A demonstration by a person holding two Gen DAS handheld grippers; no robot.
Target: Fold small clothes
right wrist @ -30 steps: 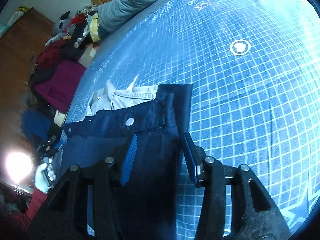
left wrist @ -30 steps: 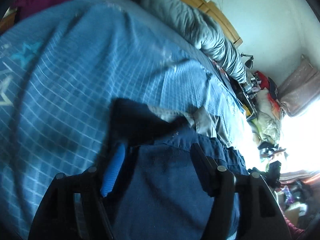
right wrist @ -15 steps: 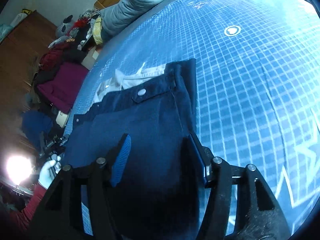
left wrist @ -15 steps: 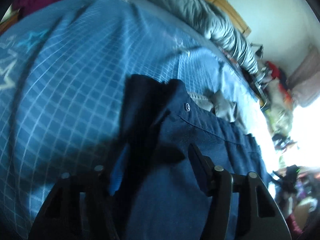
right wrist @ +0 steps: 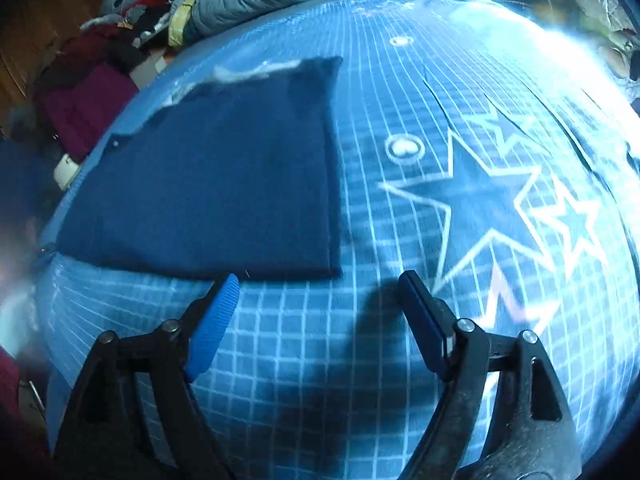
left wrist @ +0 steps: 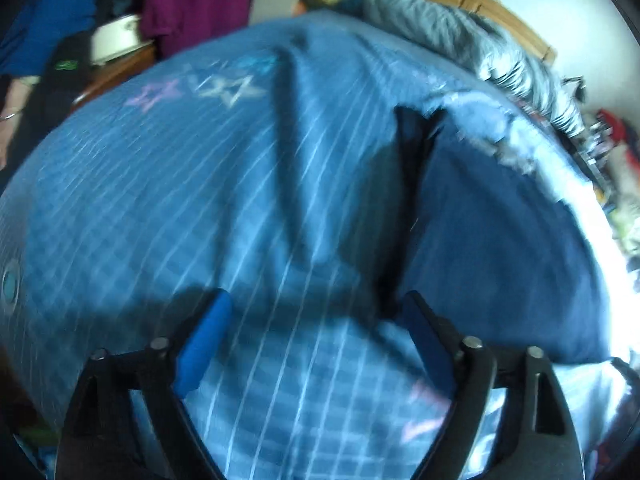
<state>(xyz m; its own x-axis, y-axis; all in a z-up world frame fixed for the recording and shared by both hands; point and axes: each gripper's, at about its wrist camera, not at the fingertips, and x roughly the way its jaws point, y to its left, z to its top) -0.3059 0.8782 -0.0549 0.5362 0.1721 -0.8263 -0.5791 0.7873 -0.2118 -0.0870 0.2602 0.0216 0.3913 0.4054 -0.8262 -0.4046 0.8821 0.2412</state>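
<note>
A dark navy pair of small trousers (right wrist: 224, 184) lies folded flat on the blue checked bedspread (right wrist: 460, 80), a strip of pale lining showing along its far edge. In the left wrist view the same navy garment (left wrist: 492, 240) lies ahead and to the right, its left edge raised in a dark fold. My left gripper (left wrist: 316, 320) hangs open over bare bedspread, just near of the garment's corner. My right gripper (right wrist: 316, 292) is open too, with nothing between its fingers, just short of the garment's near edge.
A rumpled grey duvet (left wrist: 460, 36) lies along the wooden headboard. Piled clothes, among them a purple garment (right wrist: 88, 108), sit beside the bed. A person's arm (left wrist: 12, 120) shows at the left edge. Star prints (right wrist: 492, 196) mark the bedspread to the right.
Both grippers have let go of the navy garment and pulled back from it. The garment now lies flat, folded over, with the button and waistband no longer showing.
</note>
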